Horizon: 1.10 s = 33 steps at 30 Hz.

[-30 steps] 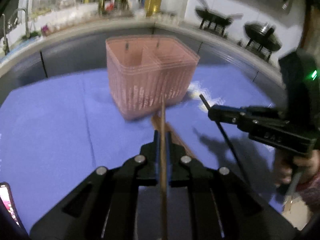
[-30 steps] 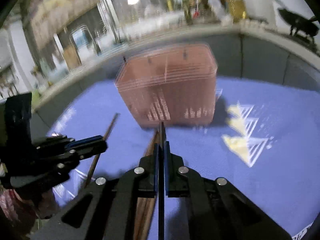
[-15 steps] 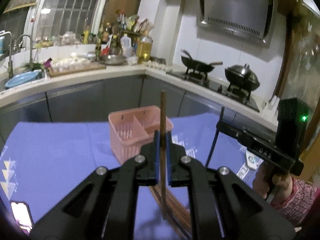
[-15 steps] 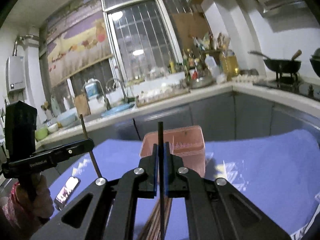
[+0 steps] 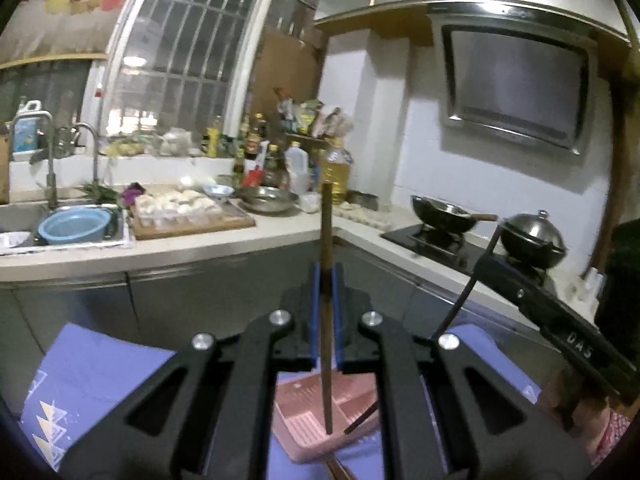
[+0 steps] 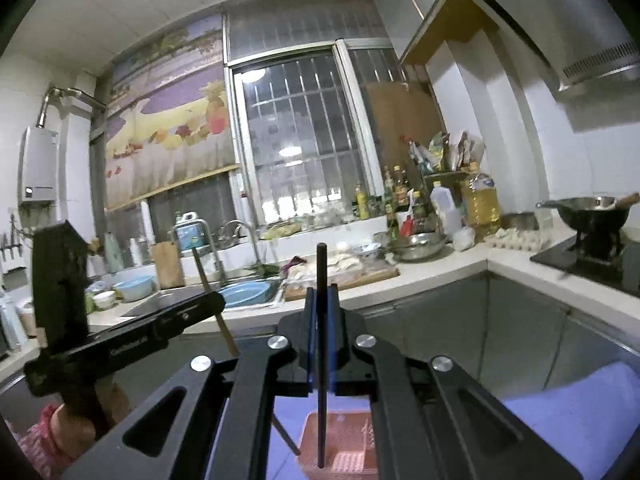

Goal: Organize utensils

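- Pink plastic caddy (image 5: 320, 420) sits on the purple cloth (image 5: 100, 372) directly below both my grippers, so what comes next is, I judge, a straight drop.
- My left gripper (image 5: 327, 280) is clamped on a brown chopstick (image 5: 327, 240) held upright, its lower tip over the caddy's near compartment, whether inside I cannot tell.
- My right gripper (image 6: 322, 304) is pinched on a black chopstick (image 6: 321, 272), also upright, tip low over the caddy (image 6: 340, 452).
- Neither hand looks clearly nearer.
- The left view shows the caddy's divider and the other stick slanting in beside mine; the right view hides the divider.
- More brown chopsticks (image 5: 340, 470) lie on the cloth beside the caddy, seen only from the left.
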Motion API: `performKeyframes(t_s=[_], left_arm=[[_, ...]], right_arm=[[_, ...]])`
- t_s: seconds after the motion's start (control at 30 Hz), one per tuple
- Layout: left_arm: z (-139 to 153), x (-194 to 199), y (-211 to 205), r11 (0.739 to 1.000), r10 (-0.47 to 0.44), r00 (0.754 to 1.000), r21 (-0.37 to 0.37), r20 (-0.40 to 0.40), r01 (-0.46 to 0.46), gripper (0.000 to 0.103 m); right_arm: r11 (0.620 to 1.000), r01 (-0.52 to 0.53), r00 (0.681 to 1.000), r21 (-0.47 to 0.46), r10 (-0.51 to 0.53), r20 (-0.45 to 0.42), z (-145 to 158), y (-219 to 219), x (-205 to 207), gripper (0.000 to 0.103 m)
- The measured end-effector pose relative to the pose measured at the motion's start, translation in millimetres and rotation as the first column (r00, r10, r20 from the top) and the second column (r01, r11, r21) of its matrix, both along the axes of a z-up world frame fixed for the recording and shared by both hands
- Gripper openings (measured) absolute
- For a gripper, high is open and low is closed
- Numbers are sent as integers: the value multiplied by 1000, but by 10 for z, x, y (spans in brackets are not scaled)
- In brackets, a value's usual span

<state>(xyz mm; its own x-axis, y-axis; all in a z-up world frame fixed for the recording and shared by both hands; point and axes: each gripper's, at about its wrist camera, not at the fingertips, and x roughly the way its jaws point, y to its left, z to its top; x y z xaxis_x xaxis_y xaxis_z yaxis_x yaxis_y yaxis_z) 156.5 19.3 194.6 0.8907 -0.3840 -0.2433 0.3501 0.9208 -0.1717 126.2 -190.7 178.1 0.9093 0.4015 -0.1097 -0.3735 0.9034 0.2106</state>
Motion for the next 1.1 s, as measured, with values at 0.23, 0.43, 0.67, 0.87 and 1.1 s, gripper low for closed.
performKeyframes(t_s=[0.23, 0.43, 0.67, 0.87, 1.1], left_arm=[[-549, 257, -192, 995, 52, 998, 89, -32, -49, 5], [-1070, 405, -321, 989, 58, 986, 145, -155, -36, 11], [-896, 29, -125, 992, 108, 989, 79, -100, -100, 42], [-740, -649, 155, 987, 158, 987, -14, -35, -159, 42], [-1535, -1111, 99, 996, 71, 972, 71, -225, -56, 34]], right_arm=[[999, 33, 995, -34, -36, -92, -569, 160, 438, 5], [1000, -14, 980, -21, 10, -198, -1019, 260, 430, 7], [1000, 12, 994, -16, -13, -107, -872, 289, 60, 58], [999, -4, 1000, 45, 5, -15, -640, 174, -446, 62], [997, 46, 998, 58, -44, -49, -1054, -58, -1201, 52]])
